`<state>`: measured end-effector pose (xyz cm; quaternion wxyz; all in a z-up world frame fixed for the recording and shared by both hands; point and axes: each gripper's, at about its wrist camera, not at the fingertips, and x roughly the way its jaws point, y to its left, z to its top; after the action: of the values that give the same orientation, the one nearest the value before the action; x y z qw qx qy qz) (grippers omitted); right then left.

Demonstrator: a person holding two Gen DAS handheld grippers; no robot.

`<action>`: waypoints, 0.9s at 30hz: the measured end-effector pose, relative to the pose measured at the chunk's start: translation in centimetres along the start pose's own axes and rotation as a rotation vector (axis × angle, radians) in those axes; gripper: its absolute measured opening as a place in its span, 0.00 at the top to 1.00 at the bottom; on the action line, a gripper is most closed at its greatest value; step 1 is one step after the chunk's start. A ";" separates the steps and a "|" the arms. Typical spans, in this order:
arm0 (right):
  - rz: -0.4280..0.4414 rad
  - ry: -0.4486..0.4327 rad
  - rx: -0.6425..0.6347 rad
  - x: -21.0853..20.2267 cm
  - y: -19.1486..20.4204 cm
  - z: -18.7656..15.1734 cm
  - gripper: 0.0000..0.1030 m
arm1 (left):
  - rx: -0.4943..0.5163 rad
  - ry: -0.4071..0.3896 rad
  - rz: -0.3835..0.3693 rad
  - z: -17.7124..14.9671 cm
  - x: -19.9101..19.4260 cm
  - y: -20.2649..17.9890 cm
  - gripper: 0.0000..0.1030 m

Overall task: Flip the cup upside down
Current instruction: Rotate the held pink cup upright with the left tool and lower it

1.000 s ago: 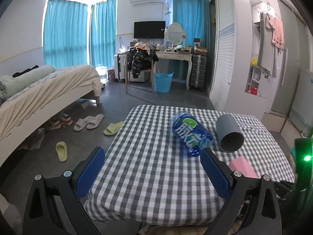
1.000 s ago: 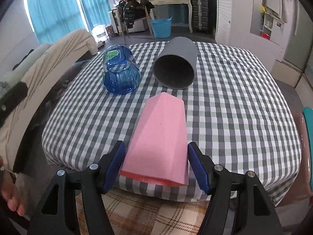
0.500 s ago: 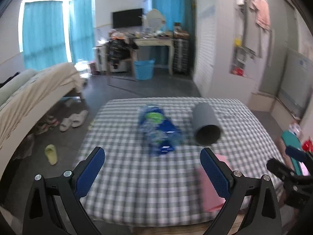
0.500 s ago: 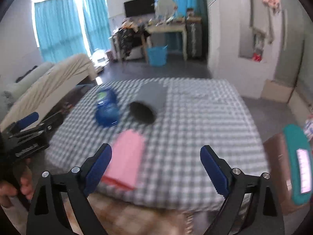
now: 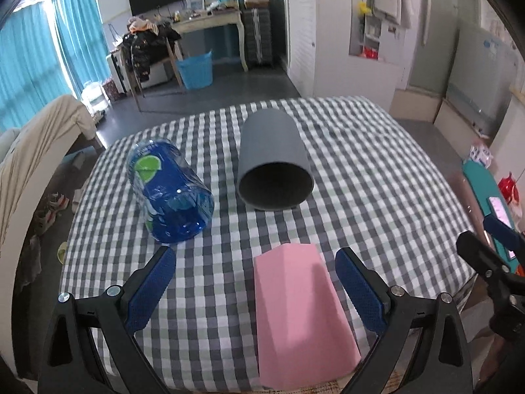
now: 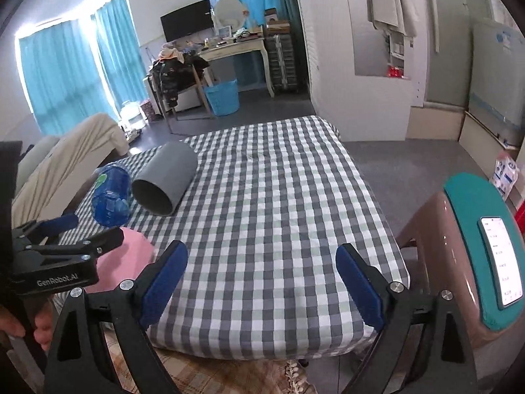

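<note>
Left gripper (image 5: 256, 282) jaws spread around pink cup (image 5: 300, 321) lying on checked worktop (image 5: 377, 177), not touching, right gripper (image 6: 261, 277) jaws spread, empty, grey cup (image 5: 274, 161) and blue cup (image 5: 170, 190) on their sides beyond

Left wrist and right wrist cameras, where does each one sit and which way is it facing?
Left wrist: on the left gripper, open above the near table edge, facing the lying pink faceted cup; right gripper's tip at right.
Right wrist: on the right gripper, open further right, facing bare grey-checked tablecloth; left gripper and fingers at left.
Shared: pink cup, grey cylindrical cup, blue plastic cup, all lying down.
</note>
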<state>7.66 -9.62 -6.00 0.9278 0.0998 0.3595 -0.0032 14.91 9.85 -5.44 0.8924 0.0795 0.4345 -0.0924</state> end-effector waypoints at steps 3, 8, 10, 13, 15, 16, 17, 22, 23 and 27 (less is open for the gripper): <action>0.012 0.001 0.001 0.3 0.0 -0.1 0.11 | -0.006 0.042 -0.014 0.1 1.3 -0.1 0.04; 0.034 0.002 0.001 1.0 0.5 -0.2 0.11 | -0.015 0.094 -0.071 0.0 2.5 0.2 0.04; 0.037 -0.004 0.016 1.1 0.3 -0.3 0.11 | -0.010 0.107 -0.080 -0.2 2.8 0.2 0.13; 0.031 -0.024 0.042 1.0 -0.2 -0.4 0.11 | -0.024 0.143 -0.139 -0.4 3.3 0.2 0.32; 0.023 -0.037 0.057 0.7 -0.6 -0.3 0.11 | -0.030 0.148 -0.169 -0.4 3.2 0.2 0.41; 0.020 -0.042 0.064 0.5 -0.9 -0.2 0.11 | -0.023 0.144 -0.164 -0.3 3.0 0.0 0.41; 0.019 -0.047 0.068 0.4 -1.0 -0.2 0.11 | -0.016 0.138 -0.156 -0.3 2.7 -0.1 0.41; 0.015 -0.058 0.077 0.0 -1.1 0.0 0.11 | -0.031 0.092 -0.152 0.4 1.1 0.5 0.45; 0.016 -0.057 0.077 0.0 -1.1 -0.1 0.11 | -0.034 0.076 -0.148 0.5 0.8 0.5 0.45; 0.021 -0.056 0.077 -0.2 -1.0 -0.3 0.11 | -0.047 0.013 -0.143 1.2 -0.6 1.3 0.46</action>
<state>7.27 -10.52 -6.25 0.9330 0.1389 0.3319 -0.0100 15.76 10.94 -4.14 0.8822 0.0279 0.4471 -0.1449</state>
